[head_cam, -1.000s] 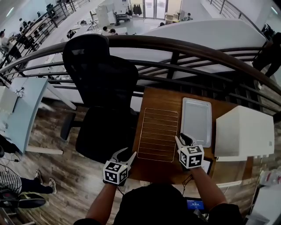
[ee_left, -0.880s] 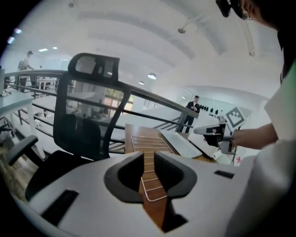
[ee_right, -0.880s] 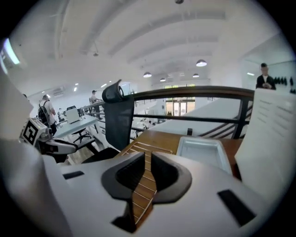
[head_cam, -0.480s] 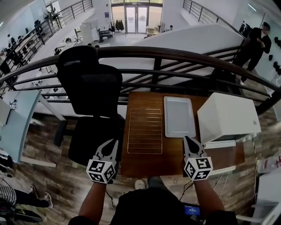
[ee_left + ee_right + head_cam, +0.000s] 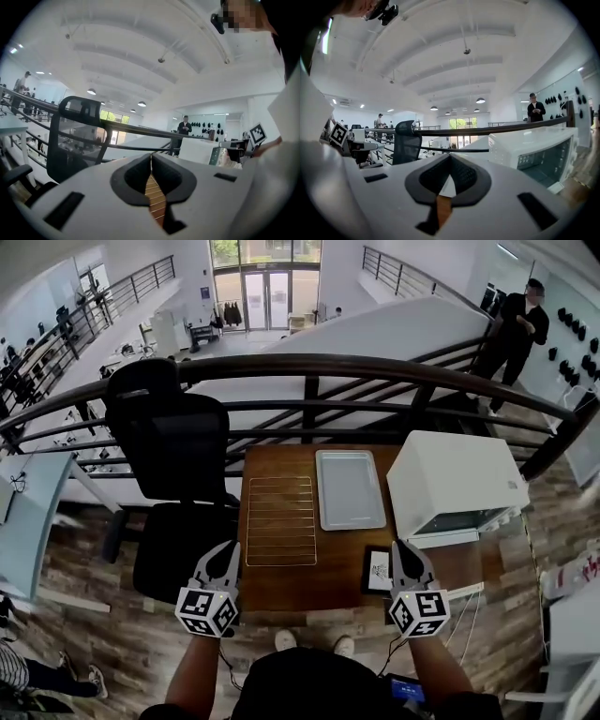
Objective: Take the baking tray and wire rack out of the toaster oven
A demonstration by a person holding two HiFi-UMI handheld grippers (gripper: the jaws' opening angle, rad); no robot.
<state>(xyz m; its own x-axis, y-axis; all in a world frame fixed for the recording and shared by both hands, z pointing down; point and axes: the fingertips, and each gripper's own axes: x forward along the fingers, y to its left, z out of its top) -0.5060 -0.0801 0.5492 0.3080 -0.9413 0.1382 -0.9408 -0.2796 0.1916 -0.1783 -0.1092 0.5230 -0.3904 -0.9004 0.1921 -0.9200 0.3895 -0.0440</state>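
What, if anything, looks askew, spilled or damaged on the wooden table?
Nothing stands out. The gold wire rack and the grey metal baking tray lie flat side by side, roughly square to the brown wooden table, beside the white toaster oven. No spill or damage shows.

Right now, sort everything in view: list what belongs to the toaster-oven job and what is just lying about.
Belongs to the job: baking tray and wire rack, side by side on the table; toaster oven; left hand-held gripper and right hand-held gripper, both shut, empty.

Just lying about: office chair; small dark device near the table's front edge; railing.
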